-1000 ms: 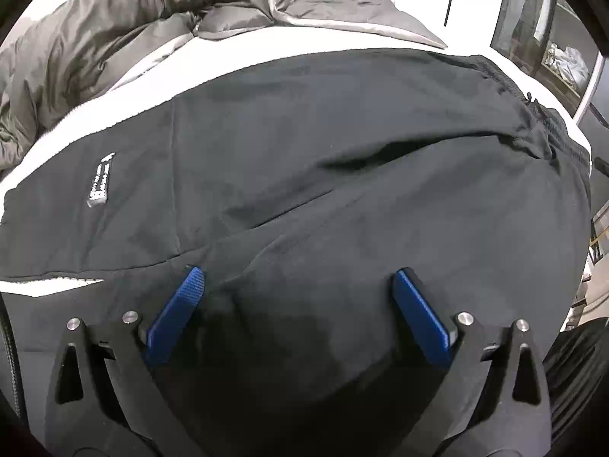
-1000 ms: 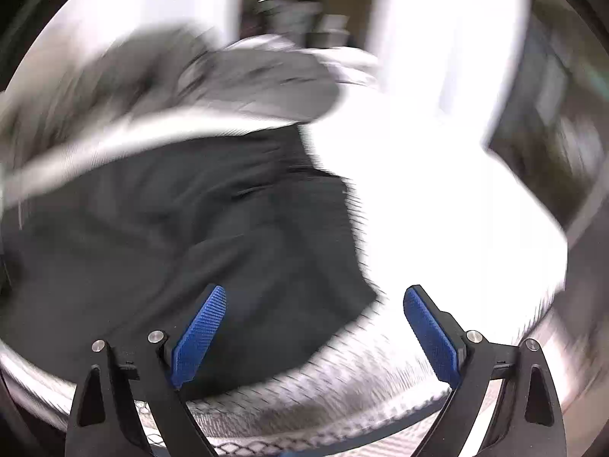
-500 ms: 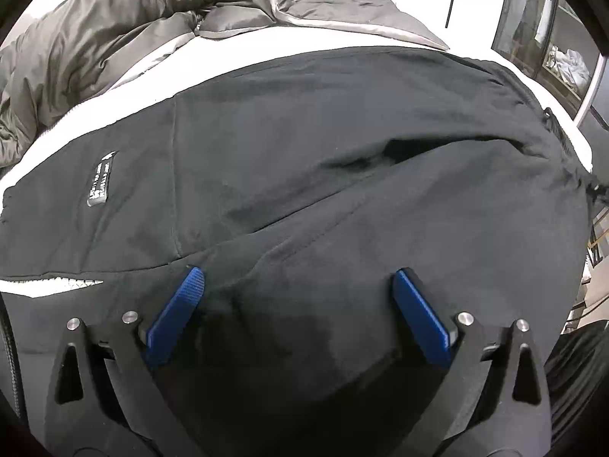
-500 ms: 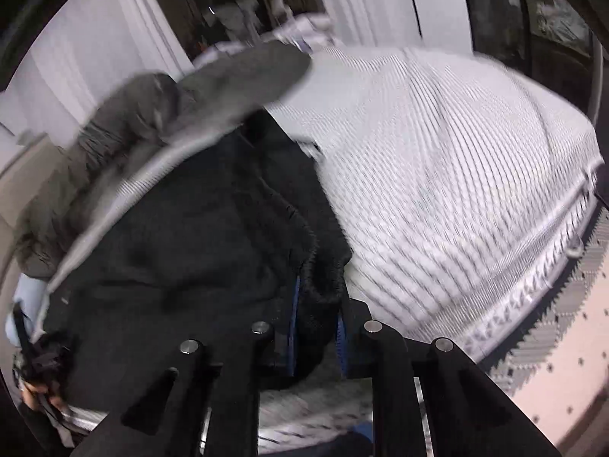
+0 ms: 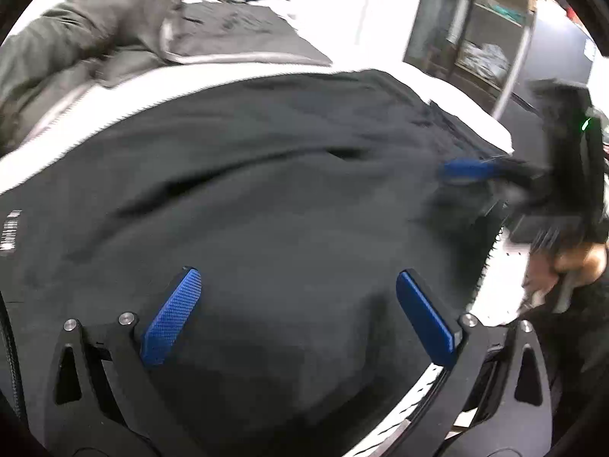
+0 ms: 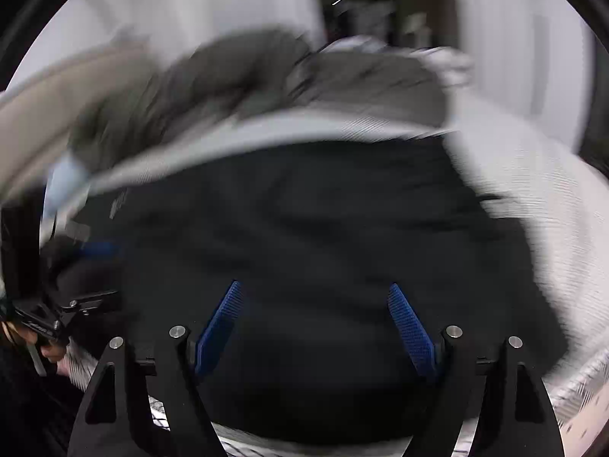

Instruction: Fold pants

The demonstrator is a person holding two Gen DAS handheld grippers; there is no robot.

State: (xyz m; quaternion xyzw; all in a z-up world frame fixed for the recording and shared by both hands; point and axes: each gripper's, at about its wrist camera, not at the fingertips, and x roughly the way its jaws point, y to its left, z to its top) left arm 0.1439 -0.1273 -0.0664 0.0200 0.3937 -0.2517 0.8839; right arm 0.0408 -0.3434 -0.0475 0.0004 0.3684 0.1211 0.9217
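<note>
Pants (image 5: 266, 198): black, of soft knit, laid broad and mostly flat on a bed (image 5: 456, 91) covered in white. The middle and near part of the bed are taken up by them; a small white label (image 5: 9, 228) is seen at the left edge in the left wrist view, and a shallow crease runs across the upper layer. The placement is judged to be that of a fold partly made, with the cloth spread so that the next fold can be taken cleanly.

Left tongs (image 5: 300, 316): held over the near part of the pants, jaws standing wide apart, nothing gripped between the blue pads.

Right tongs (image 6: 316, 327): jaws have just been opening; they stand apart above the black cloth with nothing clamped, which is judged to be a release of the edge. In the left wrist view the same tongs are seen at the right edge of the pants, blurred.

Grey quilt (image 5: 95, 38): bunched at the far left of the bed, clear of the pants, apparently pushed aside to leave room.

Shelving (image 5: 487, 30): far right, beyond the bed; contents not legible.
</note>
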